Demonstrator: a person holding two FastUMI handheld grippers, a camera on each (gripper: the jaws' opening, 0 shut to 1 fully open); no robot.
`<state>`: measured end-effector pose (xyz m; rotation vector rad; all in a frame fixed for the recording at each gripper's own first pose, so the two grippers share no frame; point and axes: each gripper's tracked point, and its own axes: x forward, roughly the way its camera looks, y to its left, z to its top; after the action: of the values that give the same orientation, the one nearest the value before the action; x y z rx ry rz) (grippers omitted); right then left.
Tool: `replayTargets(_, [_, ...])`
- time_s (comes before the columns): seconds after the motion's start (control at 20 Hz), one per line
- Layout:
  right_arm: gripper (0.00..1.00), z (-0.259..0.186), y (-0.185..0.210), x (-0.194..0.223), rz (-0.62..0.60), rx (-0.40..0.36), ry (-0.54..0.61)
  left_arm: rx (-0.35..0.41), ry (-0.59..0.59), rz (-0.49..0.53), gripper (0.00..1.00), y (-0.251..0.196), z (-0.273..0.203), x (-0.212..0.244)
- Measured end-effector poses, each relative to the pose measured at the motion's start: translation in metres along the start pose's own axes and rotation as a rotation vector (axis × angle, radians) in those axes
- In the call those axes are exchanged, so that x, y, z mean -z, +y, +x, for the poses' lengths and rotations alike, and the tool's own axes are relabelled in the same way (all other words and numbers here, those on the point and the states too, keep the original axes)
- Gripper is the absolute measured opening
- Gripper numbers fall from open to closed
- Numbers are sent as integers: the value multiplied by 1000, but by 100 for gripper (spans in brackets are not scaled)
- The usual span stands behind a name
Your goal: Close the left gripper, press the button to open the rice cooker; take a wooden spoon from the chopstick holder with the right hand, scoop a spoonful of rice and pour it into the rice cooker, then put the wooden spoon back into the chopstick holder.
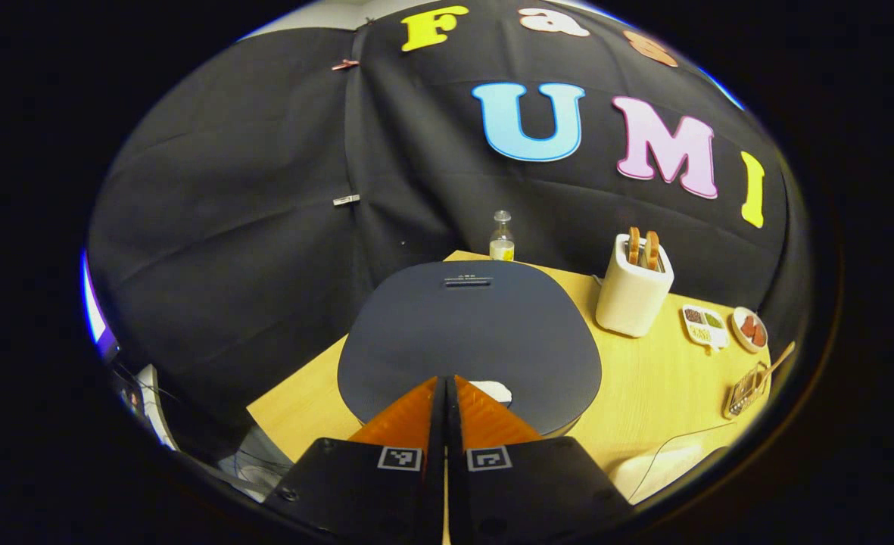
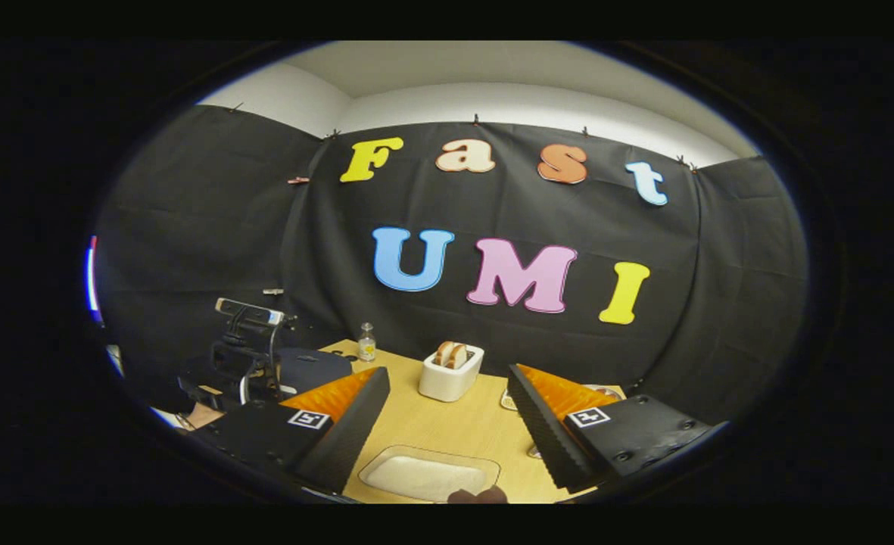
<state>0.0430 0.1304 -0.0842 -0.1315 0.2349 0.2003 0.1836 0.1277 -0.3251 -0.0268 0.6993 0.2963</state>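
My left tool (image 1: 447, 386) is pressed together above the rice cooker (image 1: 469, 341), lid down. On the tabletop (image 1: 643, 393) rightward: one bottle (image 1: 502, 238), one toaster (image 1: 634, 291) holding two slices, the chopstick holder (image 1: 746, 390) with one wooden spoon (image 1: 780, 357). My right tool (image 2: 447, 405) is spread above one tray of rice (image 2: 428, 475).
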Motion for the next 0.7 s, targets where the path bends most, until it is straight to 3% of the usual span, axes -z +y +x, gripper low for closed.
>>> replayTargets(0.15, [98,-2,-4,7,16,-7,16,39,-14,-91,7,0,0,-11])
replayTargets(0.25, [98,-3,-7,7,23,-7,14,43,-14,-80,4,-1,1,-6])
replayTargets(0.3, [98,-3,-8,7,23,-8,14,36,5,-67,9,-1,3,1])
replayTargets(0.4, [98,-2,-7,12,29,-15,27,44,42,-43,4,-3,9,10])
replayTargets(0.6, [98,-3,-2,7,44,-29,14,123,73,-109,9,0,2,1])
replayTargets(0.7, [98,-4,-2,4,34,-35,4,125,45,-124,6,5,-3,-6])
